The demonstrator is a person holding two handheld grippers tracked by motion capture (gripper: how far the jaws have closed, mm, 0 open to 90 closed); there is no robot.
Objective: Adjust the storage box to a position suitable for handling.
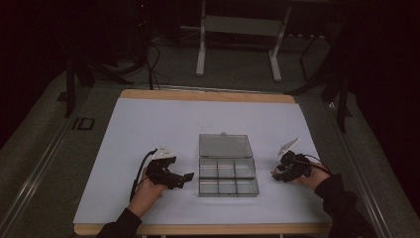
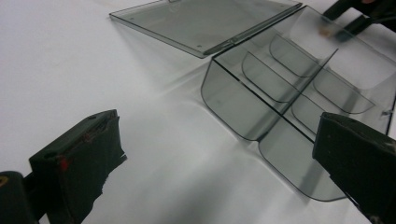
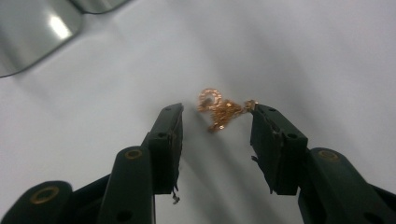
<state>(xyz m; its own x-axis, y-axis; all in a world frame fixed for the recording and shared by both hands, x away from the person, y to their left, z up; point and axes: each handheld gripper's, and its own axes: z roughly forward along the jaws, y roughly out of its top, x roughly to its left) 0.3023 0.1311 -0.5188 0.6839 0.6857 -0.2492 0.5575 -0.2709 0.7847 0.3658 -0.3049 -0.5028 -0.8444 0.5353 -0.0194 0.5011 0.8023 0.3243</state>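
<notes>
A small tangled rose-gold chain with a ring was seen mid-frame on the white table, between the parted jaws of the right gripper. The left gripper was also spread apart, beside the open clear divided box.

An open box lies on the table, a chain to its right.

Overhead plus two close jaw-level views

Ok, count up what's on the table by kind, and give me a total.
Clear plastic compartment box, lid open: 1
Gold-coloured chain piece, between the right gripper's open jaws: 1
Handheld grippers, left gripper and the right: 2
Total: 4
</notes>
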